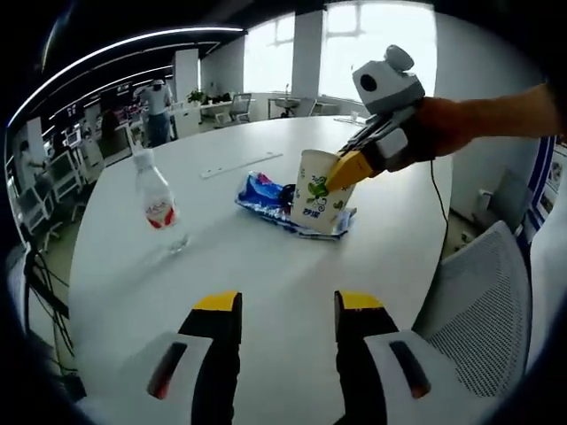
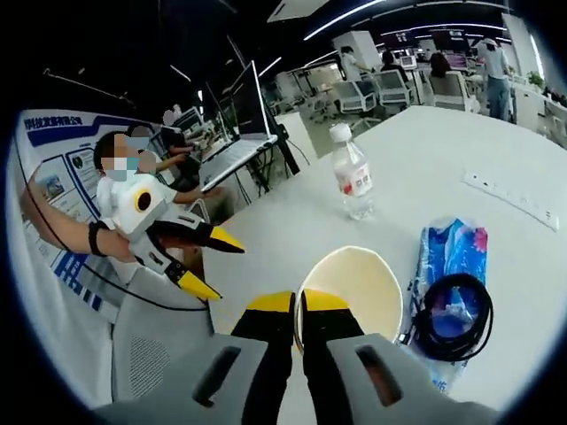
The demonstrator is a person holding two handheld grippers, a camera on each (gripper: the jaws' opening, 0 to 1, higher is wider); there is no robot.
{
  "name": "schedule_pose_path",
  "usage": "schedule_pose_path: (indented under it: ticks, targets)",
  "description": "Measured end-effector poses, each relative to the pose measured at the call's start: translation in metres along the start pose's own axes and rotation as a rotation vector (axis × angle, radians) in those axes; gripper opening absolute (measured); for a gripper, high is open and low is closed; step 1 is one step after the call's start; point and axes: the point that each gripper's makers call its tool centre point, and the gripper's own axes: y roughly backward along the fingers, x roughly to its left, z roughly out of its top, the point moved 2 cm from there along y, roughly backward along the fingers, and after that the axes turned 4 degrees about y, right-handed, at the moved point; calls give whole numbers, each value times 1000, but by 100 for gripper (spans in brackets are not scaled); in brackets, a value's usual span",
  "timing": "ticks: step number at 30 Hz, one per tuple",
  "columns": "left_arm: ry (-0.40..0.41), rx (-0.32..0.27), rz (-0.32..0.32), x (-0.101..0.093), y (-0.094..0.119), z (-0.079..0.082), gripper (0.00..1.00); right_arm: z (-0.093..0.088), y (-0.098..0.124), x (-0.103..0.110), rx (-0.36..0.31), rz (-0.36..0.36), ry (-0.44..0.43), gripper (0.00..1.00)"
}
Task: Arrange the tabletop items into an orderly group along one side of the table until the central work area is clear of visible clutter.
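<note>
While the right hand-held gripper [image 2: 298,305] pinches the rim of the white printed paper cup [image 1: 320,192], lift straight — don't crush or tip — to the white round surface [image 1: 266,266] edge; left hand-held gripper [image 1: 288,305] open, idle.

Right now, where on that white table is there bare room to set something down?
Bare table lies between the left gripper and the water bottle. Crowded: the paper cup, held by the right gripper, sits against the blue packet and black cable.
</note>
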Motion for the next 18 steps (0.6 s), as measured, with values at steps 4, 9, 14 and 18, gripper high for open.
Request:
schedule_pose_path:
  ticks: [4,9,14,18]
  targets:
    - [16,-2,19,8,7,-5,40,3,-12,-5,17,-5,15,0]
    - [36,-3,39,17,15,-12,40,8,-28,-12,51,-11,52,0]
    - [56,-5,59,25,22,-18,40,10,-46,-21,104,-16,86,0]
    - [72,-6,75,33,28,-23,40,15,-60,-27,119,-18,99,0]
